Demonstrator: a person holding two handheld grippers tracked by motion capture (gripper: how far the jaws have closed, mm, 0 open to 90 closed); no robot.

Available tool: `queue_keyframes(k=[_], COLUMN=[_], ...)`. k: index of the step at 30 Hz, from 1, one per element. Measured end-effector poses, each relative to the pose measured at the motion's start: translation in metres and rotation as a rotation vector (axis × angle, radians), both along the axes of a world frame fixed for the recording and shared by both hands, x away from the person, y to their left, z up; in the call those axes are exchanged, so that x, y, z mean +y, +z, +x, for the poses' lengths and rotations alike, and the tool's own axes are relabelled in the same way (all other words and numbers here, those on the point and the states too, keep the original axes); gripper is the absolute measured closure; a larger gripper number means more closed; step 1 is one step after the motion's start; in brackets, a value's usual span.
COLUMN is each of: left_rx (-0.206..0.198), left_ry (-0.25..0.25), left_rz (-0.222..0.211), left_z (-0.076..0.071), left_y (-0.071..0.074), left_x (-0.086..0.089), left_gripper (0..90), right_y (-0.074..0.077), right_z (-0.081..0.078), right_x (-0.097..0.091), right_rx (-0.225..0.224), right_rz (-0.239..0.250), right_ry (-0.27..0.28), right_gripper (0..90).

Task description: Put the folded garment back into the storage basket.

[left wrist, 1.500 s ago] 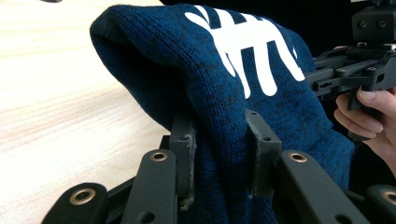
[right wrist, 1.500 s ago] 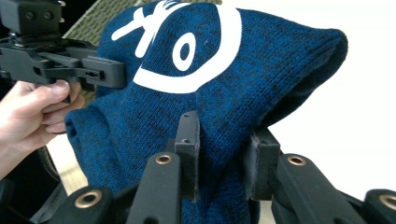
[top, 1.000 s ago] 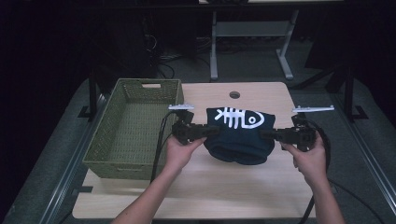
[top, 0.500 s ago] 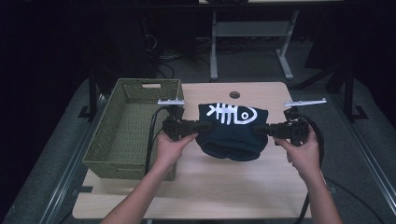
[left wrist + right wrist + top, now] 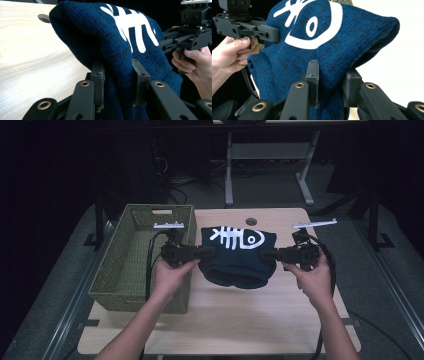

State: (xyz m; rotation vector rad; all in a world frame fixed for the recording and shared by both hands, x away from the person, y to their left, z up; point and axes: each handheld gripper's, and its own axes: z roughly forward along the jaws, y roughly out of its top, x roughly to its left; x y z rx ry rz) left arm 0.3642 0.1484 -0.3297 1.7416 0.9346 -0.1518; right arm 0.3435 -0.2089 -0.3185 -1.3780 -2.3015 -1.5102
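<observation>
High view: wooden table [image 5: 225, 320], large, pale. Green woven basket [image 5: 125, 270] at its left side. Dark blue knit sweater [image 5: 239, 260] with white fish-skeleton print, folded, hung above the tabletop just right of the basket. Left gripper [image 5: 207, 251] clamped on its left edge, right gripper [image 5: 267, 254] on its right edge; jaws pinched tight on fabric.

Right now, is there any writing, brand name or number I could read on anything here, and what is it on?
No words, brands or numbers can be read.
The one sign is a white fish-skeleton picture, no letters, on the dark blue knitted sweater held up between the two tongs.
The green basket and the wooden table bear no markings.
</observation>
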Motion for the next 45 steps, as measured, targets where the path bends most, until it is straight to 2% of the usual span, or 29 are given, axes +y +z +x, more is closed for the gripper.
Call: queue_keyframes(k=[11,23,35,45], left_rx=[0.001,-0.018,-0.018,-0.024], left_ry=[0.021,0.049,0.076,0.106], left_rz=[-0.012,0.003,-0.013,-0.002], left_z=[0.0,-0.001,-0.002,-0.003], left_y=[0.004,0.016,0.018,0.025], left_x=[0.017,0.04,0.057,0.075], left_gripper=[68.7,68.7,68.8,68.8], right_y=[0.006,0.014,0.017,0.021], right_z=[0.006,0.015,0.021,0.028], right_x=[0.015,0.039,0.056,0.075], right_rx=[-0.007,-0.013,-0.009,-0.018], right_rz=[-0.003,0.012,0.008,0.012], right_ry=[0.021,0.057,0.074,0.094], right_gripper=[70.8,70.8,70.8,70.8])
